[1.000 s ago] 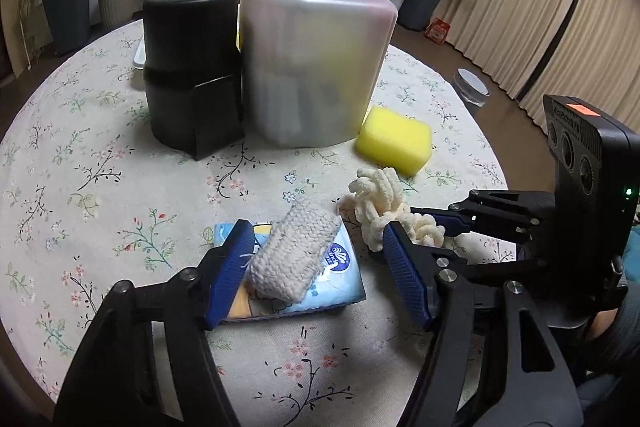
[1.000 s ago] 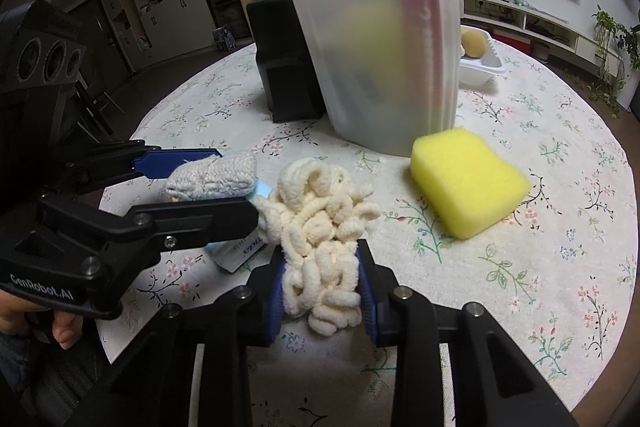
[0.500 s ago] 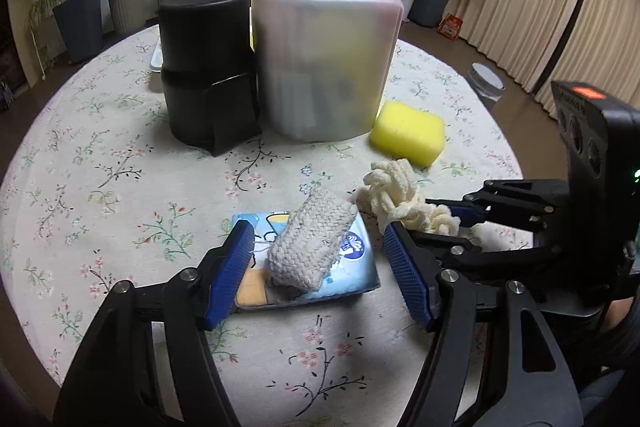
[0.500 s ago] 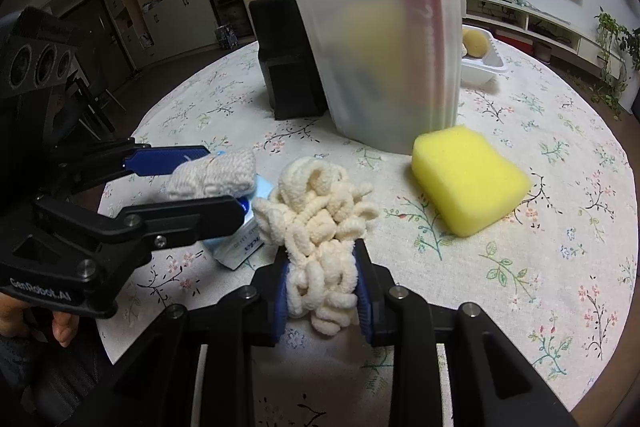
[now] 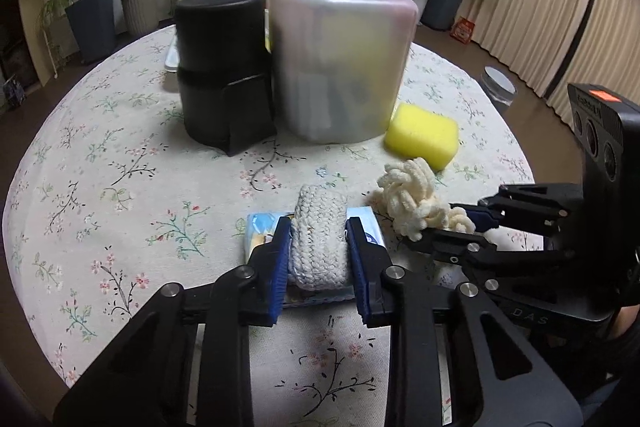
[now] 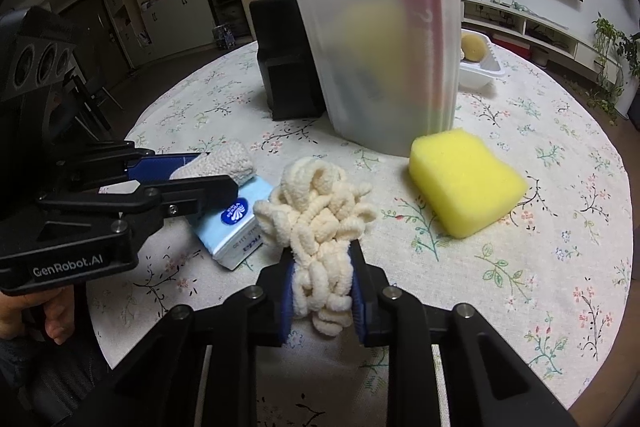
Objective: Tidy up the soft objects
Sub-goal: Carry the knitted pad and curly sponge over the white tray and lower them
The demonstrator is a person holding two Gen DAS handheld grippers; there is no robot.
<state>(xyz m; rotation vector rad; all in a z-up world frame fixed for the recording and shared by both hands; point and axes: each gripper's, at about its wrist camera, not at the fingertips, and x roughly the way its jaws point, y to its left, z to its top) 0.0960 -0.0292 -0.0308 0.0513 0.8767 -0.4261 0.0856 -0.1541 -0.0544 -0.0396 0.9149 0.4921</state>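
My left gripper (image 5: 318, 259) is shut on a white knitted pad (image 5: 318, 233), which lies across a blue tissue pack (image 5: 260, 233). A cream chenille bundle (image 6: 320, 211) sits between the blue pads of my right gripper (image 6: 322, 291), which is shut on it. The right view also shows the knitted pad (image 6: 224, 163) and tissue pack (image 6: 232, 227) under the left gripper's fingers (image 6: 188, 191). A yellow sponge (image 6: 464, 179) lies on the tablecloth to the right, beside a frosted plastic bin (image 6: 380, 67). In the left view the bundle (image 5: 416, 201) and sponge (image 5: 422, 133) lie right of centre.
A black container (image 5: 224, 67) stands left of the frosted bin (image 5: 340, 59) on the round floral table (image 5: 100, 167). A white tray (image 6: 480, 71) with a yellowish thing sits behind the bin. A person's hand (image 6: 36, 311) holds the left gripper. Plants and curtains ring the room.
The left gripper's jaws have closed in from wide open onto the knitted pad. The right gripper's jaws have squeezed slightly tighter on the chenille bundle. Neither hand has shifted place.
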